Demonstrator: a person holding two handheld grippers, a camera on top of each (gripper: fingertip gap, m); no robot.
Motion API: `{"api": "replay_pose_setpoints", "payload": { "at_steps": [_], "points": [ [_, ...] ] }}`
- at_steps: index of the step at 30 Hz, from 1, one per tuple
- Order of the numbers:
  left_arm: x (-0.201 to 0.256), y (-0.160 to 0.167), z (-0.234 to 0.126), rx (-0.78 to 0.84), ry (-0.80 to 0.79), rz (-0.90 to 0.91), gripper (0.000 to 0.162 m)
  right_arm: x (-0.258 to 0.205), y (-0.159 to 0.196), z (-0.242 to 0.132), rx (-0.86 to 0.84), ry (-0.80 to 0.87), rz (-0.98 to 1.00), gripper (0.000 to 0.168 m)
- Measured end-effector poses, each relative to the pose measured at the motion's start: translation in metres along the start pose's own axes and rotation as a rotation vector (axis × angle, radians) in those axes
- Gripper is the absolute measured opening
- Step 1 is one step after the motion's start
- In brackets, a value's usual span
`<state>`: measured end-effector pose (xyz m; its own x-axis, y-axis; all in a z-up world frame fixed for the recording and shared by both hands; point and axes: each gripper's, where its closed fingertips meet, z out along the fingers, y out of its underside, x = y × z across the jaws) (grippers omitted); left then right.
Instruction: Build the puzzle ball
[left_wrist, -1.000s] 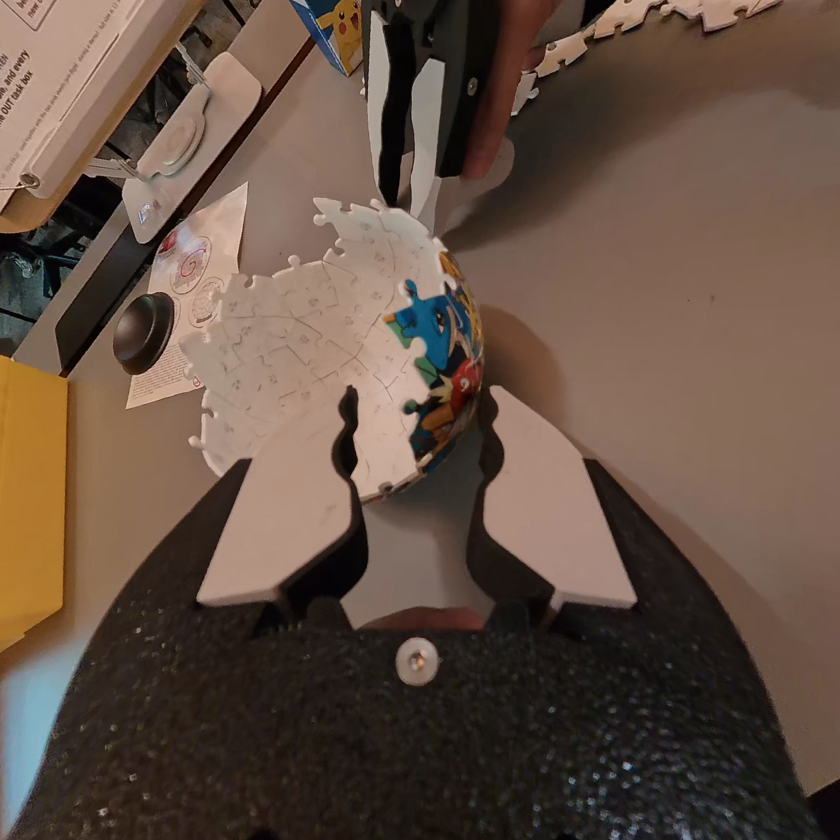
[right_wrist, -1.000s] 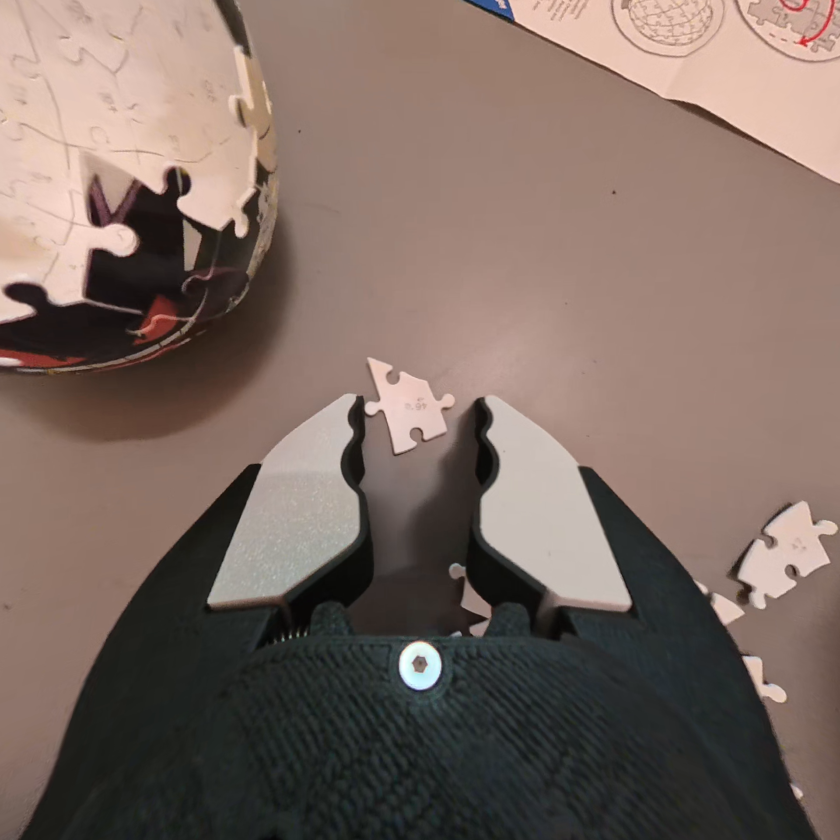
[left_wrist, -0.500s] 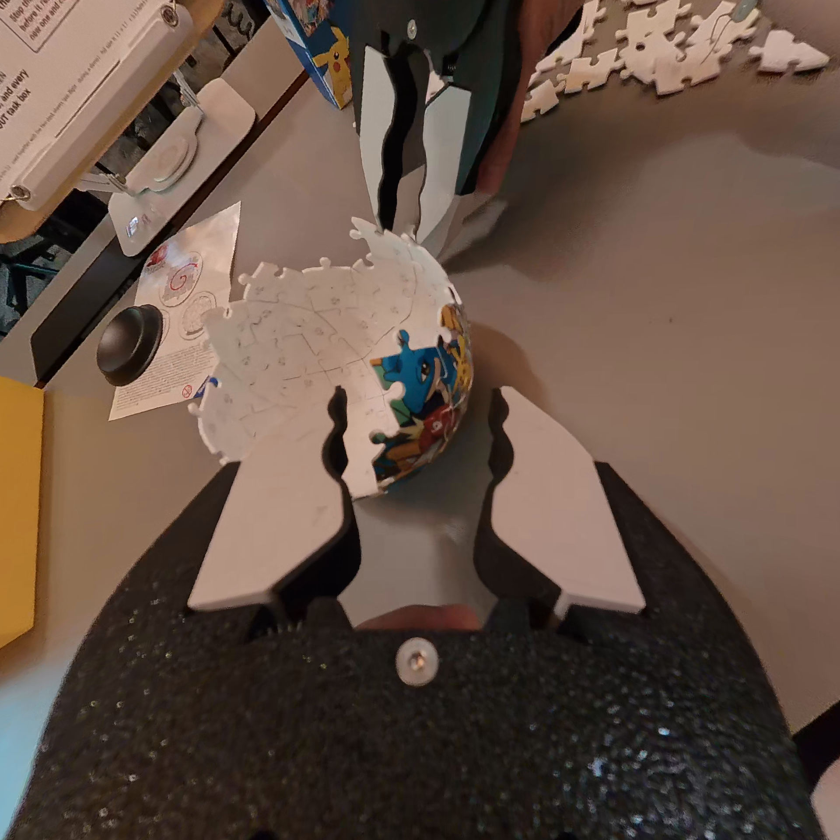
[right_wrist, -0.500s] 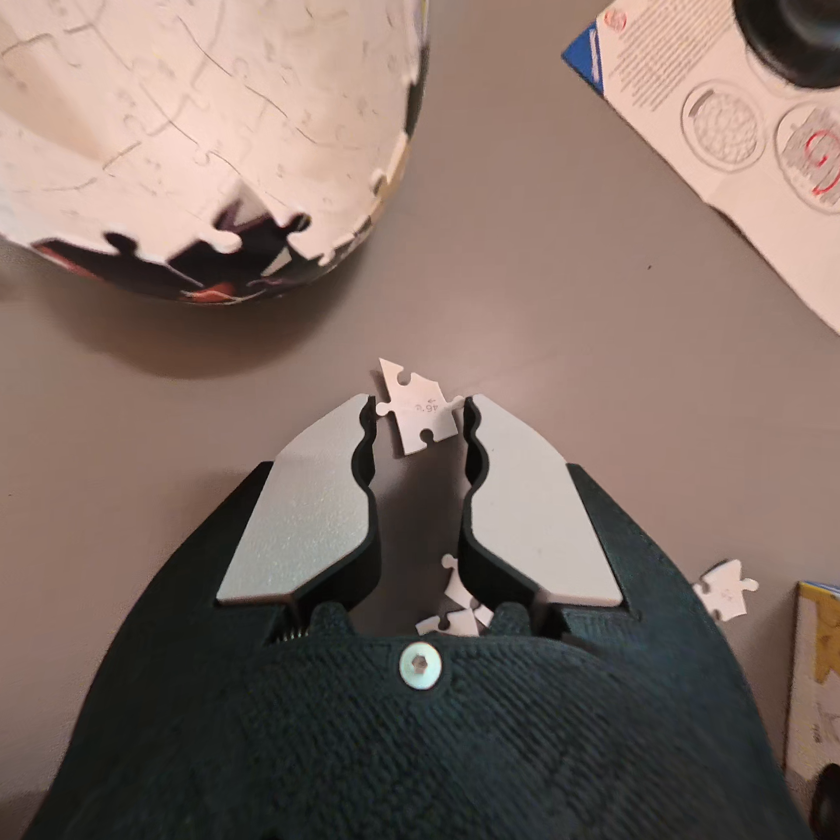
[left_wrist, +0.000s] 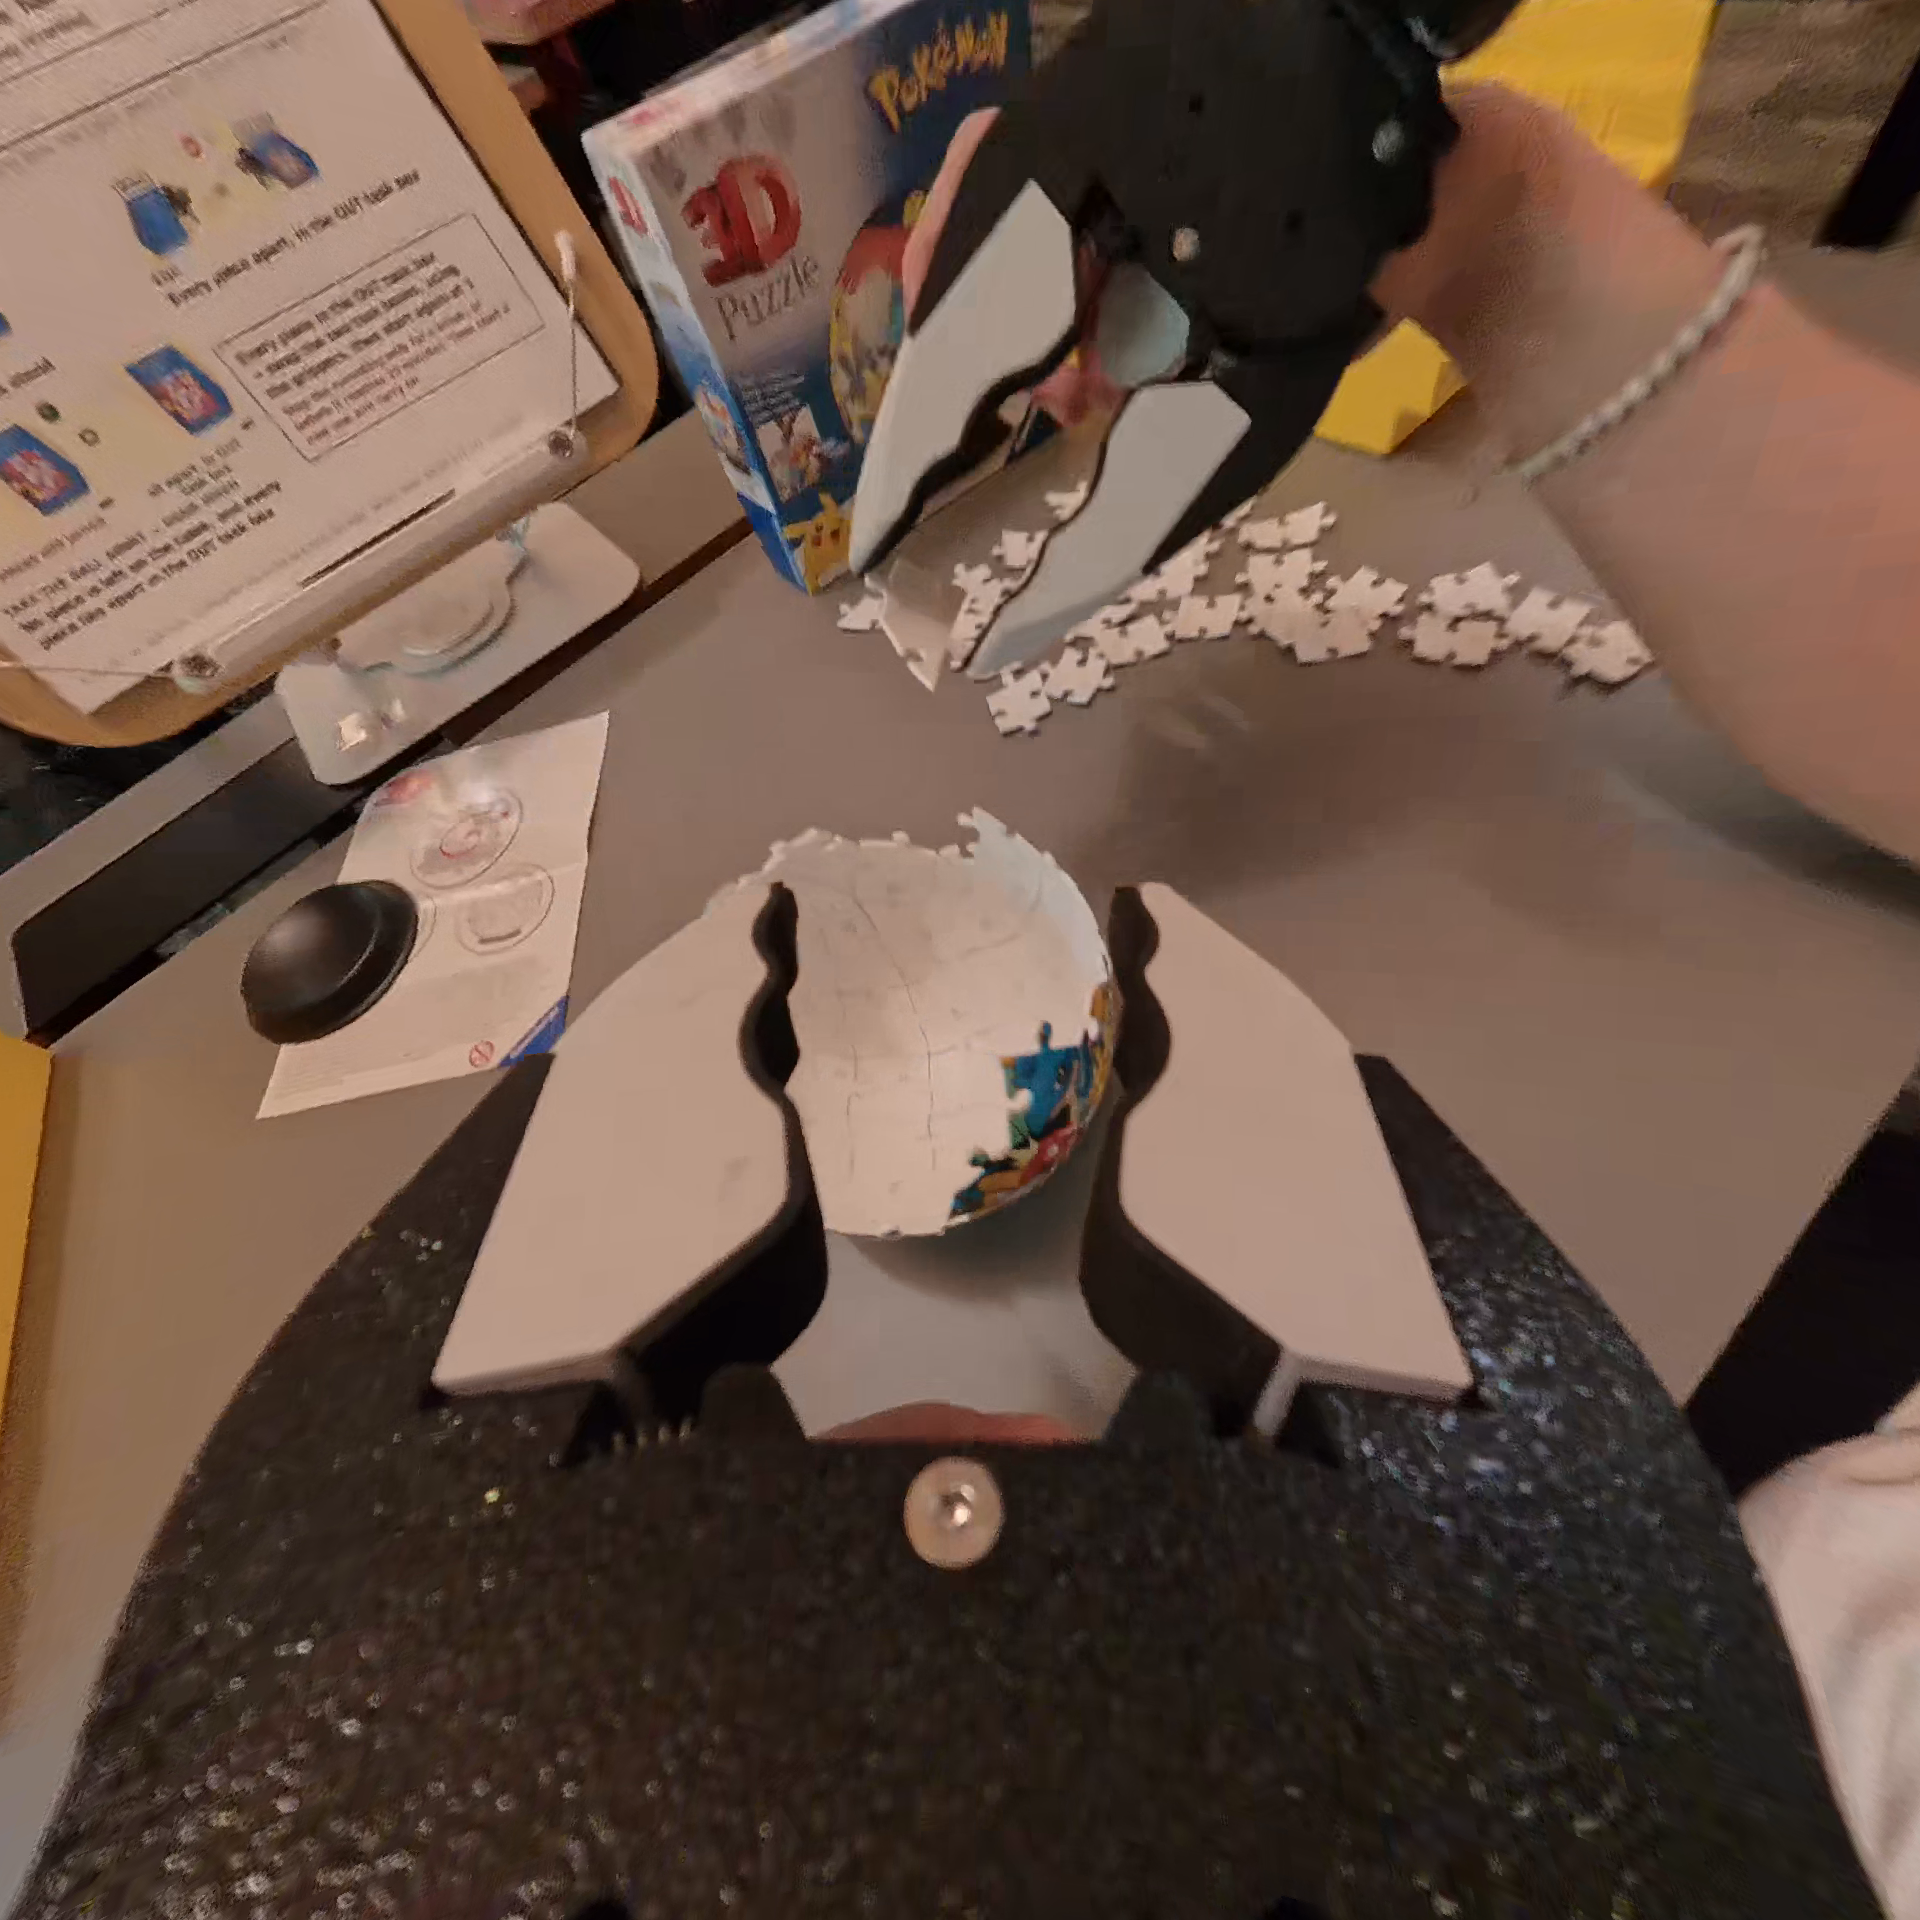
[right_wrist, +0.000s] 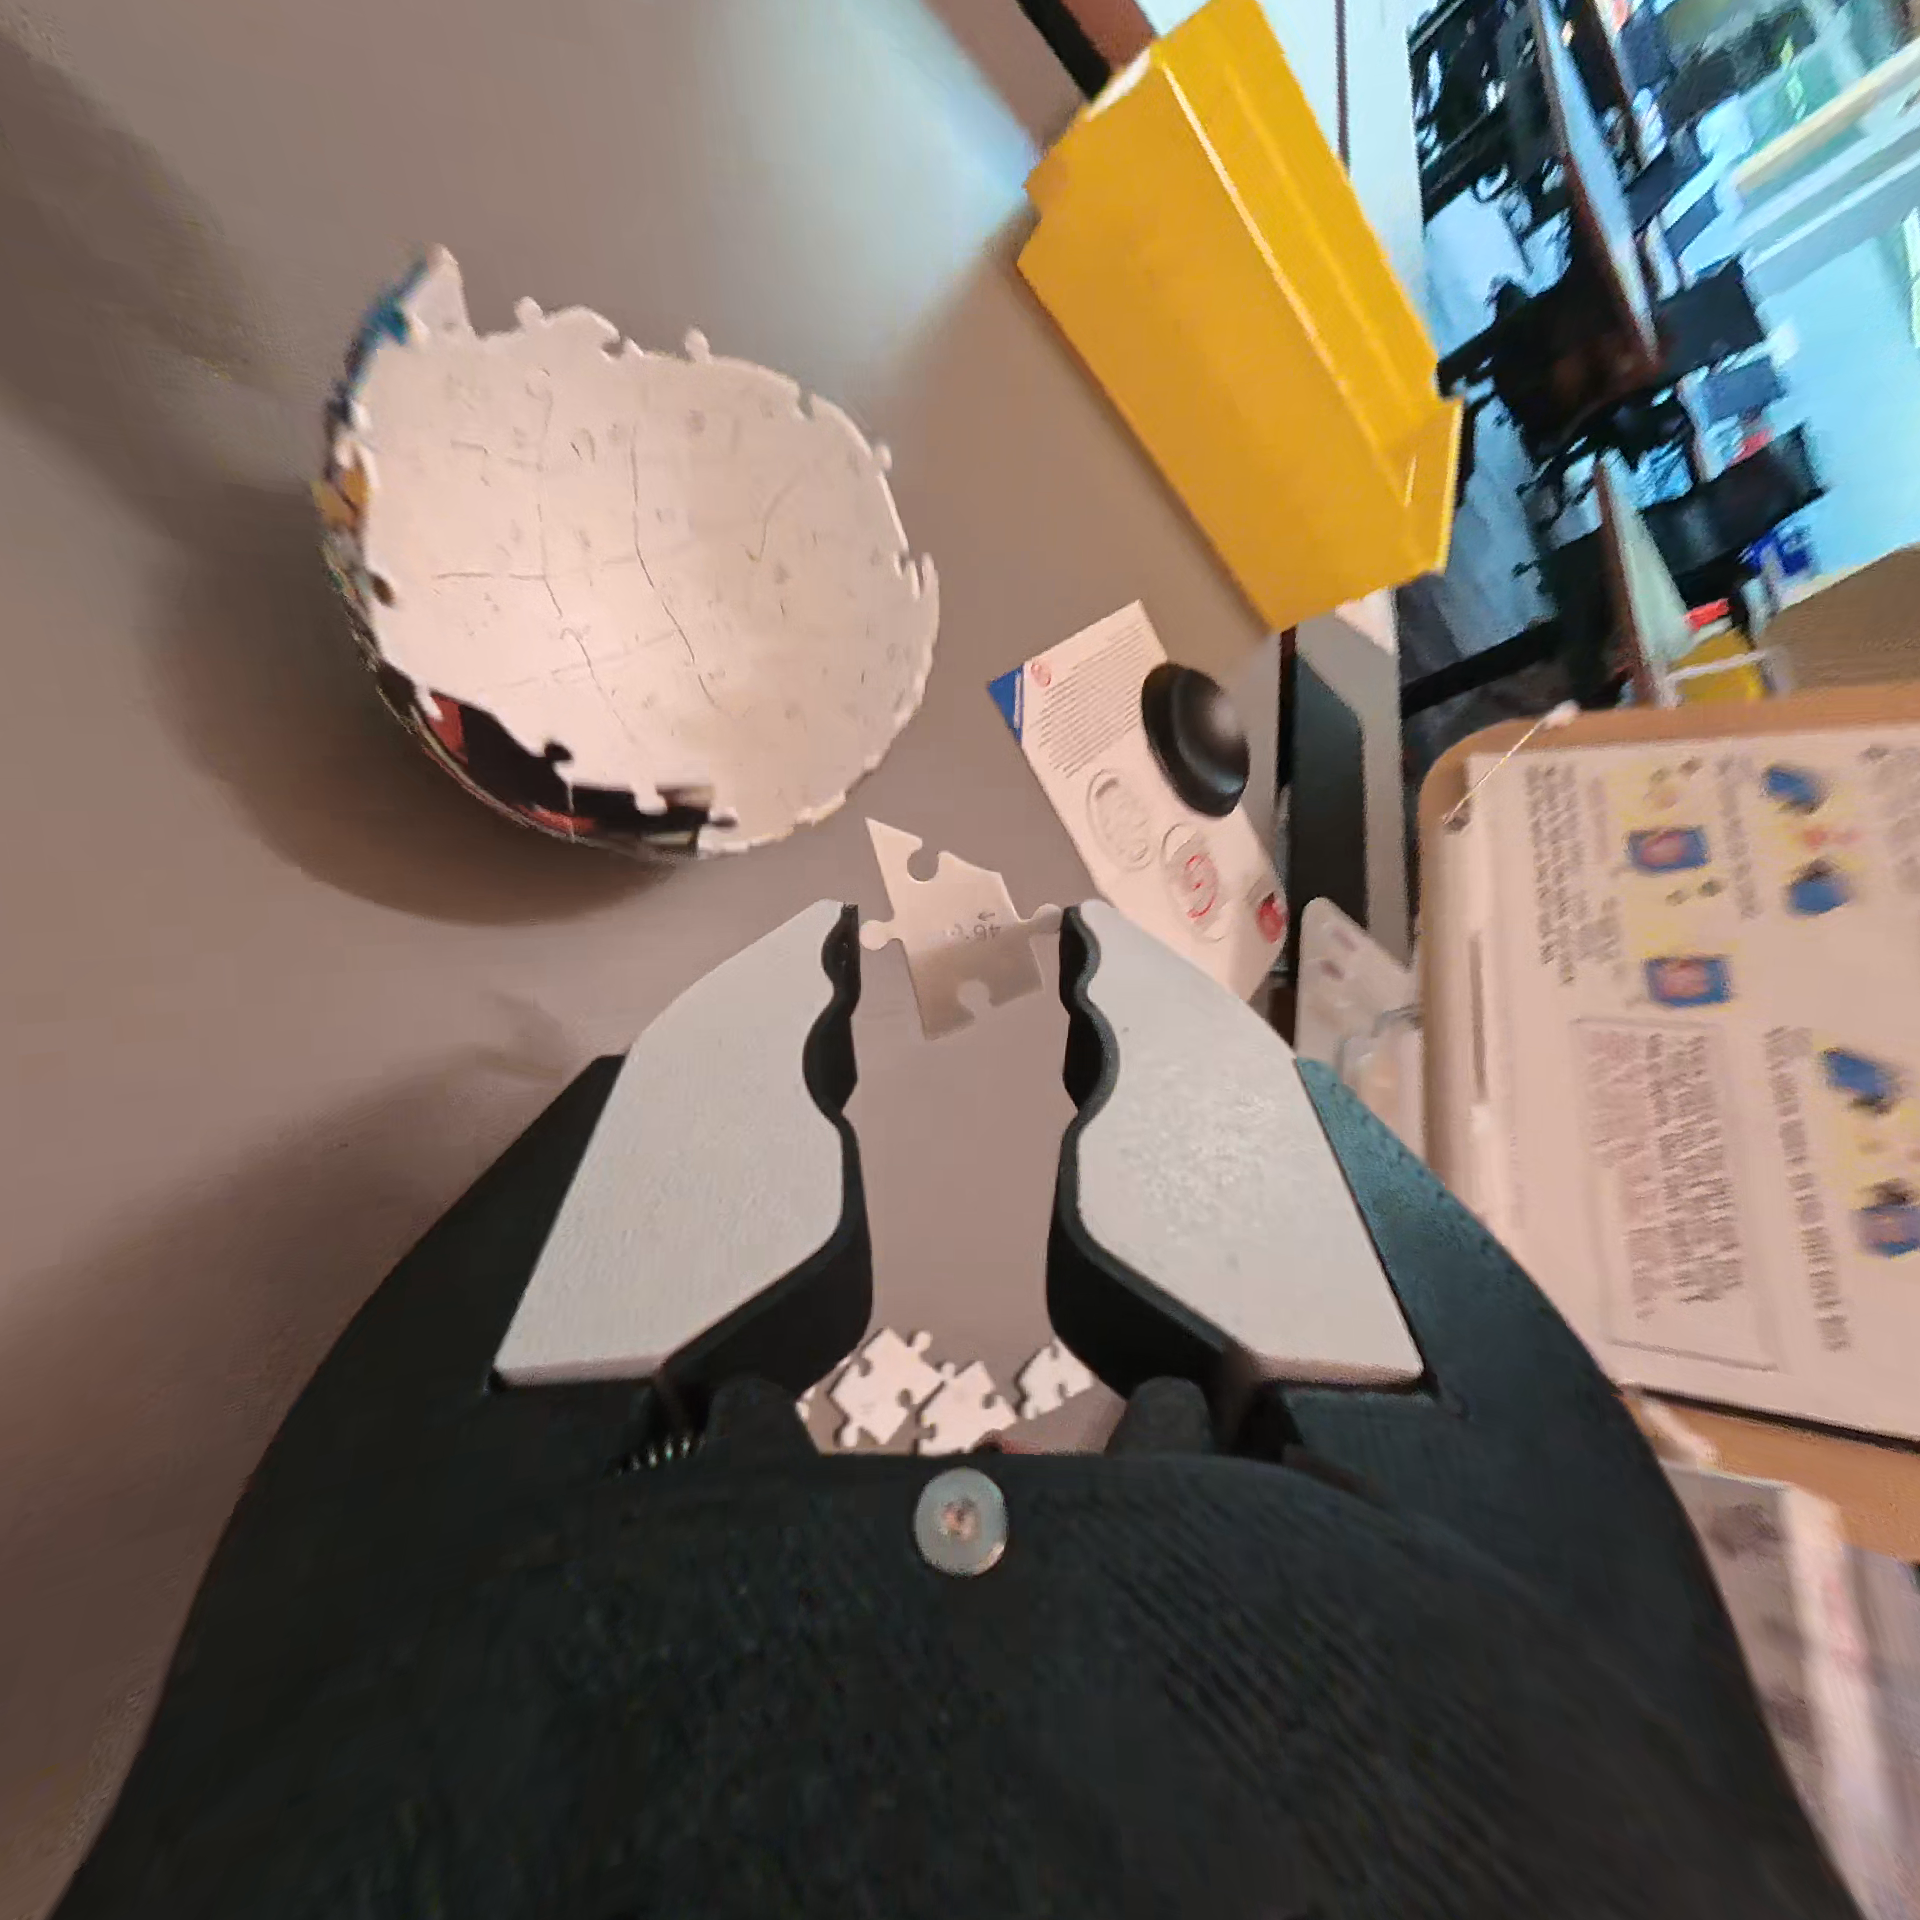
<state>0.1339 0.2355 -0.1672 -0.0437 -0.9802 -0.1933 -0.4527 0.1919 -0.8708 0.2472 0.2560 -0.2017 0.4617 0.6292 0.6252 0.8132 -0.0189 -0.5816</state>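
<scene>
The puzzle ball (right_wrist: 634, 582) was roughly half built — an open, bowl-like shell lying on the grey table (left_wrist: 1351, 935), its jagged rim of tabs and notches tilted up. In the left wrist view it sat at the centre of the frame, between the widely parted fingers of the left gripper (left_wrist: 951, 914), which did not seem to touch it. Its inside was matte white card, scored by curved seams; a strip of glossy printed colour showed on the outer face at its lower right.

The right gripper (right_wrist: 961, 914) had its fingers narrowed onto a single white piece (right_wrist: 961, 940), a curved-edged tile with one pointed corner, gripped by its side tabs just below the shell in the right wrist view.

Much seemed left to do: a long scatter of loose pieces (left_wrist: 1351, 613) lay face down across the upper right of the left wrist view. A printed puzzle box (left_wrist: 769, 312) stood at upper centre, and a black domed stand (left_wrist: 327, 971) rested on a paper leaflet (left_wrist: 457, 935) at mid left.
</scene>
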Motion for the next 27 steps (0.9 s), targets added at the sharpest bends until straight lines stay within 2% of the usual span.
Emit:
{"api": "replay_pose_setpoints", "payload": {
  "at_steps": [4, 7, 11, 13, 14, 16, 17, 20, 22, 25, 27],
  "points": [
    [-0.019, -0.022, 0.003, -0.022, 0.139, -0.027, 0.055, 0.002, -0.038, -0.011, 0.0, 0.084, -0.159, 0.037],
    [-0.015, -0.024, 0.022, -0.107, 0.327, -0.101, 0.051, 0.003, -0.058, -0.02, -0.036, 0.13, -0.248, 0.037],
    [0.001, -0.043, 0.038, -0.083, 0.502, -0.176, 0.029, 0.0, -0.078, -0.029, -0.026, 0.137, -0.275, 0.035],
    [0.01, -0.047, 0.04, -0.087, 0.56, -0.177, 0.025, -0.002, -0.079, -0.031, -0.044, 0.132, -0.276, 0.033],
    [0.012, -0.047, 0.042, -0.085, 0.568, -0.163, 0.014, -0.002, -0.08, -0.031, -0.047, 0.129, -0.269, 0.032],
    [0.006, -0.044, 0.048, -0.079, 0.532, -0.148, 0.004, 0.001, -0.08, -0.033, -0.049, 0.147, -0.236, 0.03],
    [0.006, -0.044, 0.048, -0.067, 0.548, -0.167, 0.002, 0.004, -0.082, -0.035, -0.02, 0.166, -0.206, 0.018],
    [0.0, -0.053, 0.043, 0.037, 0.594, -0.291, 0.001, 0.01, -0.08, -0.04, 0.09, 0.194, 0.017, 0.03],
    [-0.006, -0.057, 0.036, 0.118, 0.614, -0.346, 0.002, 0.024, -0.078, -0.042, 0.187, 0.275, 0.25, 0.034],
    [-0.008, -0.057, 0.026, 0.209, 0.68, -0.409, 0.001, 0.023, -0.083, -0.037, 0.343, 0.23, 0.55, 0.041],
    [-0.01, -0.055, 0.024, 0.25, 0.686, -0.428, 0.001, 0.02, -0.09, -0.032, 0.419, 0.176, 0.672, 0.032]
  ]
}}
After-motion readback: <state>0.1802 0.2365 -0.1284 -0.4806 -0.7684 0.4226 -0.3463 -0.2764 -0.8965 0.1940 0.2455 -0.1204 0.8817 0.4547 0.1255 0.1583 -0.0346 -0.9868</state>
